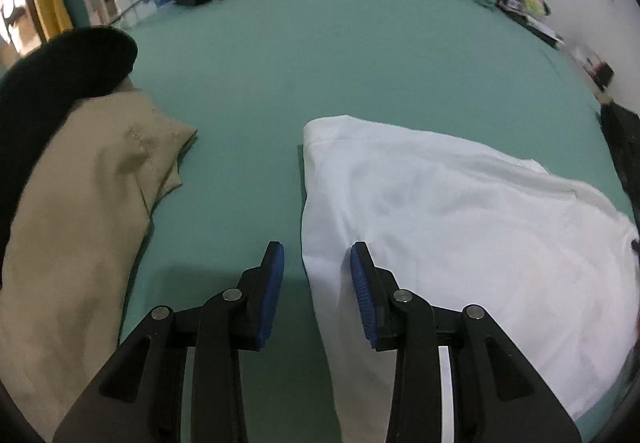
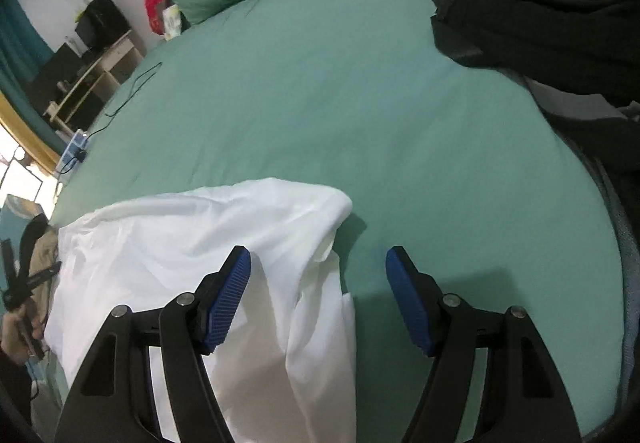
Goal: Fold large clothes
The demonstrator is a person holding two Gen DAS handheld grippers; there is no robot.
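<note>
Crumpled white cotton garment point(image 1: 460, 211) lies unfolded, lower frame, on green bedsheet point(image 1: 320, 55). Left gripper point(image 1: 317, 263) and right gripper point(image 2: 318, 267): jaws parted, holding nothing. Folding outstanding.

Green bed point(image 1: 360, 75) under white garment point(image 1: 440, 223)

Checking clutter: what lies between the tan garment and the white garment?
Only bare green bedsheet separates the tan garment from the white garment, per the left wrist view.

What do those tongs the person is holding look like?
Both the left tongs and right tongs are black plastic linkages with round silver rivets at the joints. Each finger ends in a blue ribbed pad. No cables or markings show.
</note>
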